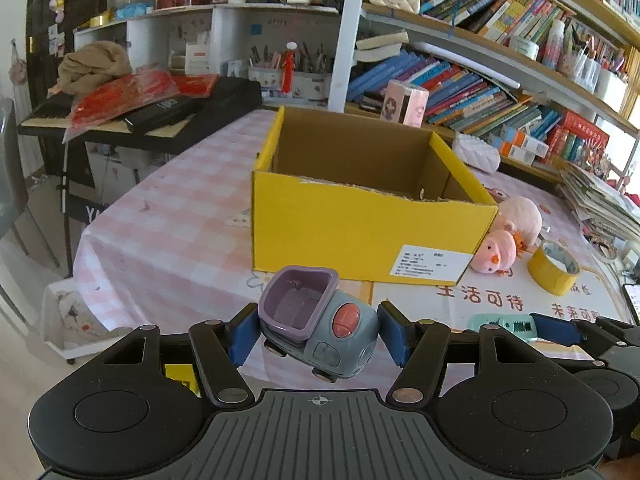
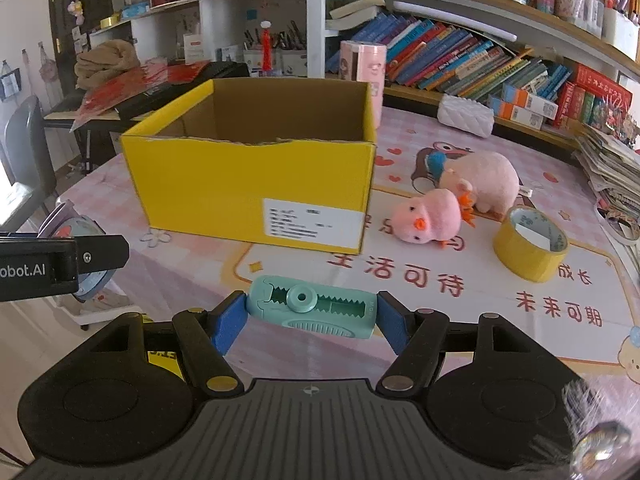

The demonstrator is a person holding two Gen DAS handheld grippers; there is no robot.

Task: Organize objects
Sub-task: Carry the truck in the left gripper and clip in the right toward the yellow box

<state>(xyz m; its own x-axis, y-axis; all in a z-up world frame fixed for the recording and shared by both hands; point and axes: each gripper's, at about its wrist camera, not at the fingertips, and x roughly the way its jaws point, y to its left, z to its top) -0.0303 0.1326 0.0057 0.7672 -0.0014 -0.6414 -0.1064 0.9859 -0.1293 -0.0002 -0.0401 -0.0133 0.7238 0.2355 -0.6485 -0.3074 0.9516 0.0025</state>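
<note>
My left gripper [image 1: 318, 334] is shut on a grey and purple toy car [image 1: 320, 320], held above the table in front of the open yellow cardboard box [image 1: 352, 232]. My right gripper [image 2: 310, 314] is shut on a teal toothed clip-like toy [image 2: 312, 306], also lifted, nearer than the yellow box [image 2: 248, 196]. In the left wrist view the teal toy [image 1: 504, 326] and right gripper show at the lower right. In the right wrist view the left gripper's side and the toy car [image 2: 76, 240] show at the left edge. The box's floor is hidden.
Two pink plush toys [image 2: 452, 200] and a yellow tape roll [image 2: 528, 244] lie right of the box on the pink tablecloth [image 2: 440, 292]. Bookshelves [image 2: 460, 56] stand behind. A keyboard stand with red bags [image 1: 132, 108] is at the back left. A paper stack [image 2: 608, 168] sits far right.
</note>
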